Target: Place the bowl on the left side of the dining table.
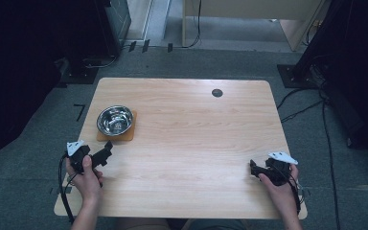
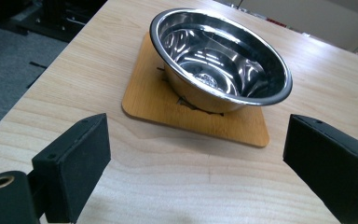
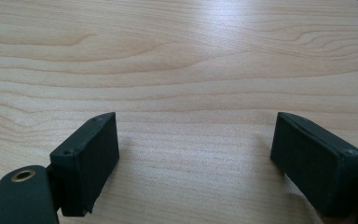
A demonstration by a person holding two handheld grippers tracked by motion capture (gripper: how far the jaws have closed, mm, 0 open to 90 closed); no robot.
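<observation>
A shiny metal bowl (image 1: pixel 115 120) sat on a flat brown wooden mat (image 1: pixel 129 134). Both were on the left part of a light wooden table (image 1: pixel 187 143), nearer the far edge than the near one. The bowl stood upright, and its inside looked empty in the left gripper view. It covered most of the mat, and 1 strip of mat showed along the side nearest the person.

The left gripper (image 1: pixel 106 151) was held in the person's left hand (image 1: pixel 87 175), near the left edge of the table. It pointed up toward the bowl and was just beside the near corner of the mat, not touching it. In the left gripper view its 2 black jaws stood wide apart, with nothing between them but bare table, and the bowl (image 2: pixel 220 58) and mat (image 2: pixel 242 126) lay just ahead.

The right gripper (image 1: pixel 254 168) was held in the person's right hand (image 1: pixel 280 187), near the right edge of the table, well apart from the bowl. In the right gripper view its 2 jaws were also spread wide and held nothing. Bare wood lay under them.

A small dark round hole (image 1: pixel 217 93) sat in the table near the far edge.
</observation>
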